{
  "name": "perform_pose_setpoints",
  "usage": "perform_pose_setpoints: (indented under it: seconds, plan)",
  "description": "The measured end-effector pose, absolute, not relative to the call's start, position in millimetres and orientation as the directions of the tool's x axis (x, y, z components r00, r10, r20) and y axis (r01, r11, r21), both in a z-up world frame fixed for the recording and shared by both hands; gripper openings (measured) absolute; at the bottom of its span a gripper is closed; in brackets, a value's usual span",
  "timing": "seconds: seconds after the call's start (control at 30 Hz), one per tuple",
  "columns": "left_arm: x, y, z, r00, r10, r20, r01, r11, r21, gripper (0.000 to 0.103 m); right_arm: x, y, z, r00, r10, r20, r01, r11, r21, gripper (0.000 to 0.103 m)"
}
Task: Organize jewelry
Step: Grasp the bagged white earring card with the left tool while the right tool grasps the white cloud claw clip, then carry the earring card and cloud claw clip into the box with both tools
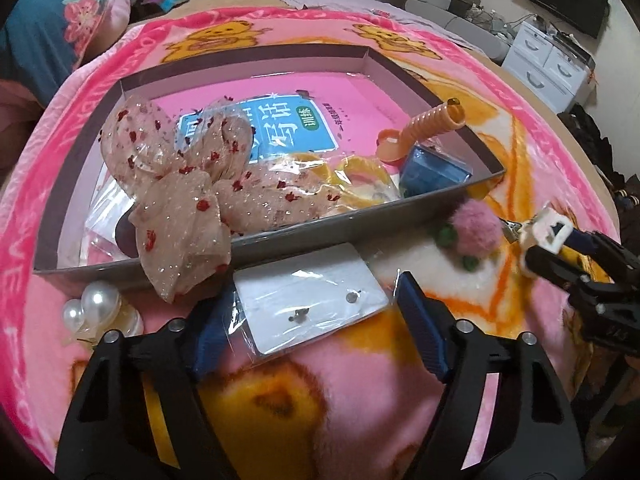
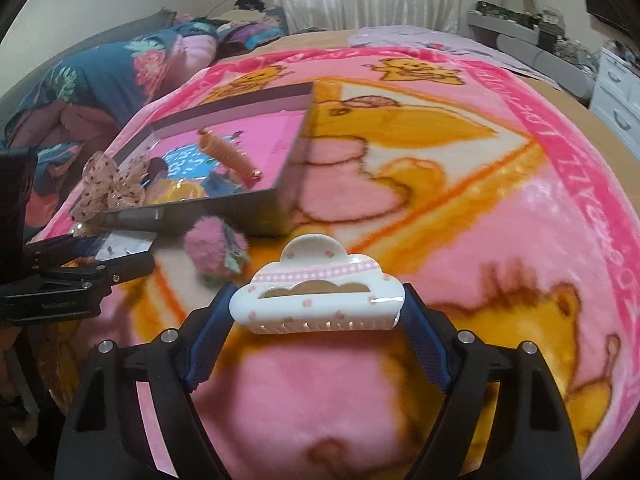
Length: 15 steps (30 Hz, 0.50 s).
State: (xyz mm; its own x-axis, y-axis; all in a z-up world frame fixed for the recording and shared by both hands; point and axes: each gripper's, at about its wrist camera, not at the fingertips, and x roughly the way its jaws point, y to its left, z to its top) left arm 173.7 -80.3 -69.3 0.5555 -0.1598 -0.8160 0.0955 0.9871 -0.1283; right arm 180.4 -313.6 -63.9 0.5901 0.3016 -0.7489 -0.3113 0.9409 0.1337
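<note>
A shallow grey box point(image 1: 280, 236) point(image 2: 256, 208) lies on the pink blanket and holds a sheer bow point(image 1: 180, 200), an orange spiral hair tie point(image 1: 432, 124), yellow rings and a blue box. My left gripper point(image 1: 316, 320) is open around a white earring card in a clear sleeve point(image 1: 308, 304) just in front of the box. My right gripper point(image 2: 316, 312) is shut on a white cloud-shaped hair claw point(image 2: 320, 300) above the blanket; it also shows in the left wrist view point(image 1: 548, 232). A pink pom-pom clip point(image 1: 476, 232) point(image 2: 216, 248) lies by the box's near corner.
A pearl hair piece point(image 1: 96, 308) lies left of my left gripper. The pink bear blanket point(image 2: 440, 240) covers the bed. Pillows point(image 2: 100, 76) lie at the far left; white drawers point(image 1: 548, 60) stand at the far right.
</note>
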Motion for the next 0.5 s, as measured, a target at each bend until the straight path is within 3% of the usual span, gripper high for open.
perform_pose_setpoints:
  seconds: [0.5]
  plan:
    - [135, -66, -25, 0.613, -0.268, -0.744, 0.161, 0.963, -0.215, 0.062, 153, -322, -15, 0.667, 0.308, -0.678, -0.295, 0.945, 0.14, 0.08]
